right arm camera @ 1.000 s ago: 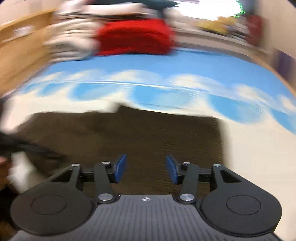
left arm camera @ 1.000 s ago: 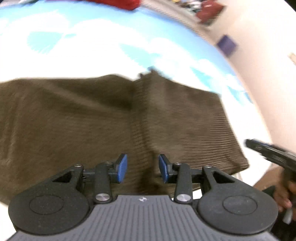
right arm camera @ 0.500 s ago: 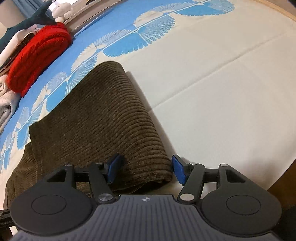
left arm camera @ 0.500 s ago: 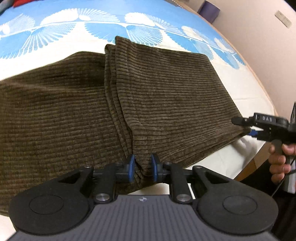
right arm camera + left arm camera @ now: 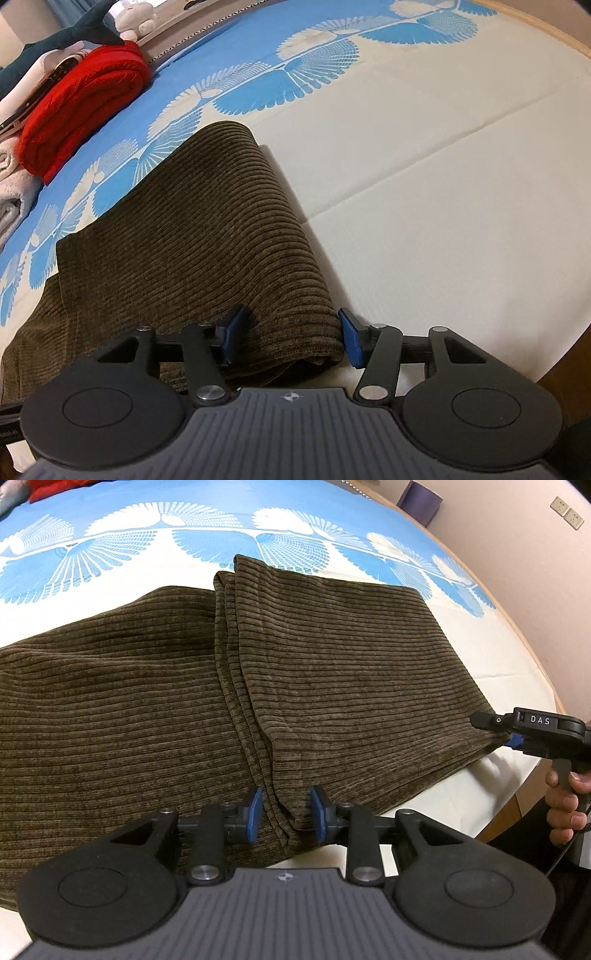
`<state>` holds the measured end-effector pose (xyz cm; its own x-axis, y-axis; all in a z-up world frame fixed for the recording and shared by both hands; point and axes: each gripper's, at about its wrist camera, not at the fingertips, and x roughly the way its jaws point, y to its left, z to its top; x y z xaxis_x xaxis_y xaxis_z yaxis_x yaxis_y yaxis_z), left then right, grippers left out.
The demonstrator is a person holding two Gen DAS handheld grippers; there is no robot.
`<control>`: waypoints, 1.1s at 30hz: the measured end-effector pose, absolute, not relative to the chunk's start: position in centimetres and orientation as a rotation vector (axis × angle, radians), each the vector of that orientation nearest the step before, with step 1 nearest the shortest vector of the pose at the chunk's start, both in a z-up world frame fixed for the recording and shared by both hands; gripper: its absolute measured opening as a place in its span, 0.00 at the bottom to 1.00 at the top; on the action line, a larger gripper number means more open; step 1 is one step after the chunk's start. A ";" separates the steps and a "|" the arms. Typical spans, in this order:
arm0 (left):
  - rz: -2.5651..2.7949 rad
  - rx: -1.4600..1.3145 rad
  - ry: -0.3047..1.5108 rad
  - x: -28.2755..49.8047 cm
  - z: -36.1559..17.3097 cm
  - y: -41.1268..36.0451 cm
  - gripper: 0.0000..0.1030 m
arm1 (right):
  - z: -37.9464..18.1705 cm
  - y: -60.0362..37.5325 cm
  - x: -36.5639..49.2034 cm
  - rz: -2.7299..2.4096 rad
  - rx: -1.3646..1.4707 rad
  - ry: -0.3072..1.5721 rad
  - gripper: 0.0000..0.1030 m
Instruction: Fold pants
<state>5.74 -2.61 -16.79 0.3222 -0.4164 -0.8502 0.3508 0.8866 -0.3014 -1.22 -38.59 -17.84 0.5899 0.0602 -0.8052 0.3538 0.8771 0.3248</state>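
Pants [image 5: 332,686] of dark olive-brown corduroy lie across the near part of the bed [image 5: 491,642], already doubled once: in the left wrist view a layered edge of several plies runs from 12 o'clock down to 6 o'clock, ending between the left gripper's pads.

The left gripper [image 5: 284,819] stands open, its 2 blue pads either side of that stacked near hem, close to the cloth but not clamped. The right gripper [image 5: 291,336] is also open, wider, straddling the rounded fold at the pants' near right corner; its left pad rests on the cloth, its right pad sits just off the fold over the sheet. In the left wrist view the same tool shows at 3 o'clock, its tip touching that corner.

The step in hand appears to be taking hold of the near edge at 2 places for the next fold. To do it well, each pair of pads should probably go deep enough to catch every ply, since a shallow bite on thick corduroy may lift only the top layer. Both would best close before any lift, then rise together so the edge stays straight.

The corduroy is heavily ribbed, soft and bulky, with a plump fold rather than a sharp crease. The sheet is smooth cream with blue fan motifs. A rolled red blanket [image 5: 81,107] lies at 10 o'clock in the right wrist view.
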 end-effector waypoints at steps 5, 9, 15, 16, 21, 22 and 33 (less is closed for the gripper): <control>-0.498 -0.065 1.137 5.7 -16.8 -2.7 0.34 | -17.5 -38.1 -1.5 -0.173 0.454 0.916 0.47; -0.487 -0.122 1.172 6.2 -17.0 -2.0 0.37 | -16.9 -37.5 -1.7 -0.155 0.407 0.888 0.37; -0.437 -0.187 1.127 6.8 -15.0 -0.5 0.39 | -13.1 -33.9 -3.5 -0.047 0.175 0.680 0.30; -0.433 -0.191 1.104 6.7 -14.4 -0.3 0.41 | -12.5 -33.0 -3.9 -0.016 0.131 0.640 0.30; -0.461 -0.309 1.011 7.3 -10.9 0.8 0.50 | -10.2 -28.6 -6.0 0.179 -0.058 0.457 0.29; -0.487 -0.334 0.995 7.4 -10.1 0.6 0.53 | -9.9 -27.7 -6.3 0.221 -0.088 0.429 0.29; -0.656 -0.178 0.995 13.0 -4.4 -9.1 0.83 | -10.2 -21.4 -7.6 0.531 -0.288 0.338 0.28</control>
